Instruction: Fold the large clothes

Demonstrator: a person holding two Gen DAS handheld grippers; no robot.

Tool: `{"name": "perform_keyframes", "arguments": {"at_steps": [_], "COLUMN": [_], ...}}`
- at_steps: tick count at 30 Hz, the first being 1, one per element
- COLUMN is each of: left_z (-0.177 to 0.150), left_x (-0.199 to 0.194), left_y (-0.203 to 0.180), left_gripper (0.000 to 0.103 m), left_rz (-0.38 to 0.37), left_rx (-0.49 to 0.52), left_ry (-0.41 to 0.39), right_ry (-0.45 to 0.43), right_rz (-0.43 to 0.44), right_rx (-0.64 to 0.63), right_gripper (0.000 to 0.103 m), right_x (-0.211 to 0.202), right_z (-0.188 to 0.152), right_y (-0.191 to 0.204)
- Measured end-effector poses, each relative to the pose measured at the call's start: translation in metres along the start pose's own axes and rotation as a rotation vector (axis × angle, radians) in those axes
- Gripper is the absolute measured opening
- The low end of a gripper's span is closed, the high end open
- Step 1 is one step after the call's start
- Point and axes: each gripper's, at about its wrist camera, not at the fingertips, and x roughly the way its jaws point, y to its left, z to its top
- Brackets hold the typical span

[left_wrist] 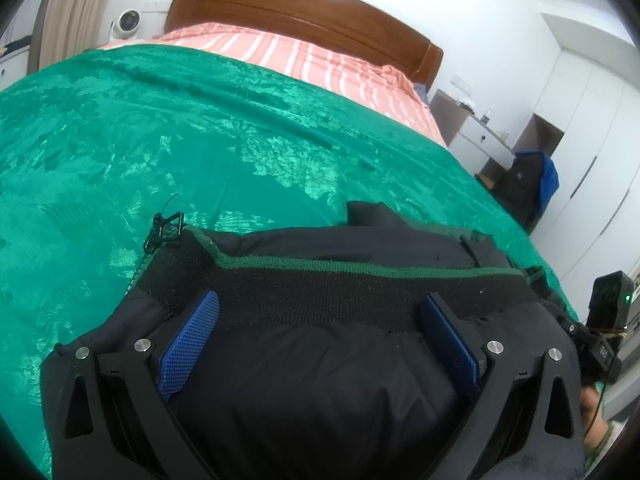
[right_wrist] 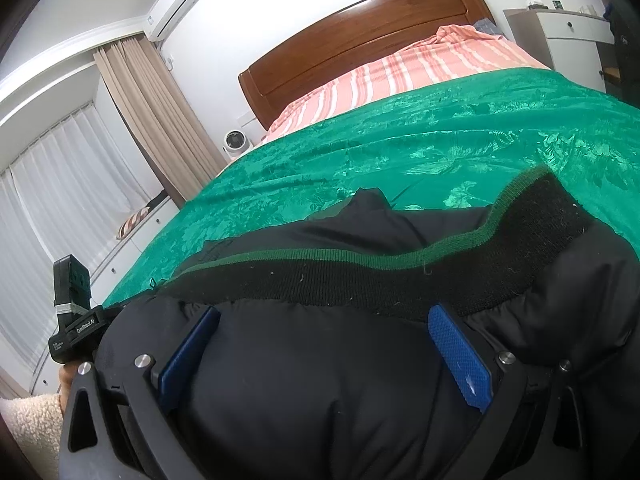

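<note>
Puffy black padded jacket with a knit green-trimmed hem (left_wrist: 320, 380) sits bunched at the near edge of the bed w/ green satin cover (left_wrist: 160, 140). Left gripper (left_wrist: 320, 340) and right gripper (right_wrist: 324, 352) both spread wide, released, straddling fabric. Looks partway folded; final folds prob. left.

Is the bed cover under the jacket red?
No, the bed cover under the black jacket is green with a shiny leaf pattern.
</note>
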Motion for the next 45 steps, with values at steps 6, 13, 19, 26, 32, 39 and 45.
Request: {"name": "perform_keyframes", "arguments": {"at_steps": [6, 13, 19, 26, 32, 39, 45], "left_z": [0.014, -0.054, -0.095, -0.052, -0.006, -0.004, -0.021], "left_x": [-0.048, -0.137, -0.132, -0.197, -0.136, 0.047, 0.025], "left_y": [-0.008, 0.021, 0.058, -0.028, -0.146, -0.131, -0.144], "left_gripper": [0.1, 0.099, 0.098, 0.097, 0.101, 0.102, 0.095], "left_rz": [-0.024, 0.084, 0.232, 0.198, 0.018, 0.183, 0.206], "left_rx": [-0.008, 0.026, -0.078, 0.074, 0.326, 0.18, 0.295], "left_ry": [0.107, 0.108, 0.176, -0.016, 0.001, 0.298, 0.245], "right_ry": [0.1, 0.117, 0.013, -0.098, -0.108, -0.076, -0.085], "right_rz": [-0.018, 0.144, -0.038, -0.045, -0.027, -0.036, -0.014], "right_rx": [0.012, 0.113, 0.142, 0.07, 0.147, 0.051, 0.079], "right_gripper": [0.102, 0.102, 0.087, 0.097, 0.097, 0.097, 0.097], "right_x": [-0.025, -0.12, -0.158, -0.216, -0.23, -0.229, -0.231], "right_z": [0.021, -0.027, -0.076, -0.098, -0.143, -0.153, -0.152], "right_y": [0.016, 0.011, -0.033, 0.023, 0.027, 0.032, 0.021]}}
